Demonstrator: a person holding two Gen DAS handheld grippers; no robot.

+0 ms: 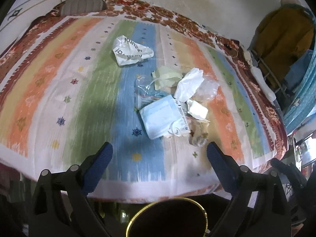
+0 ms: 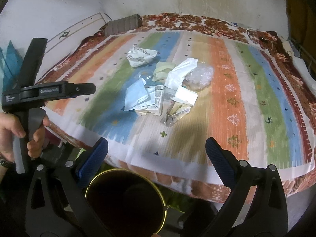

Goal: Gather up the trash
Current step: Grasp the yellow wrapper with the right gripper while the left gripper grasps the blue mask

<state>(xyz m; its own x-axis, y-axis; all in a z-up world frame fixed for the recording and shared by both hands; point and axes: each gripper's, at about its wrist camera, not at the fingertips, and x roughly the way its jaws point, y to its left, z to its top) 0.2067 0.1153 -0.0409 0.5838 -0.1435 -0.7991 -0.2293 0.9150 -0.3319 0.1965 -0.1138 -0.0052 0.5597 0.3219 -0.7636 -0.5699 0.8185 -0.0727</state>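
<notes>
both tongs, left tongs (image 1: pixel 159 154) and right tongs (image 2: pixel 157 150), gape wide, empty; the pale blue pleated face mask (image 1: pixel 162 116) at twelve o'clock looks light, floppy; pinch its edge.

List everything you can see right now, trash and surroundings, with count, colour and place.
printed white bag: one, white with grey lettering, far side of the pile
blue face mask: one, pale blue, near side of the pile
white tissue: one, white, pile centre
clear plastic wrap: one, transparent, right of the tissue
pale green wrapper: one, behind the mask
small carton: one, white, printed, beside the mask
striped bedspread: one, multicolour, under the trash
bin: one, dark with gold rim, below the bed edge
left tool: open, empty
right tool: open, empty
hand: one, holding the left tool's handle
</notes>
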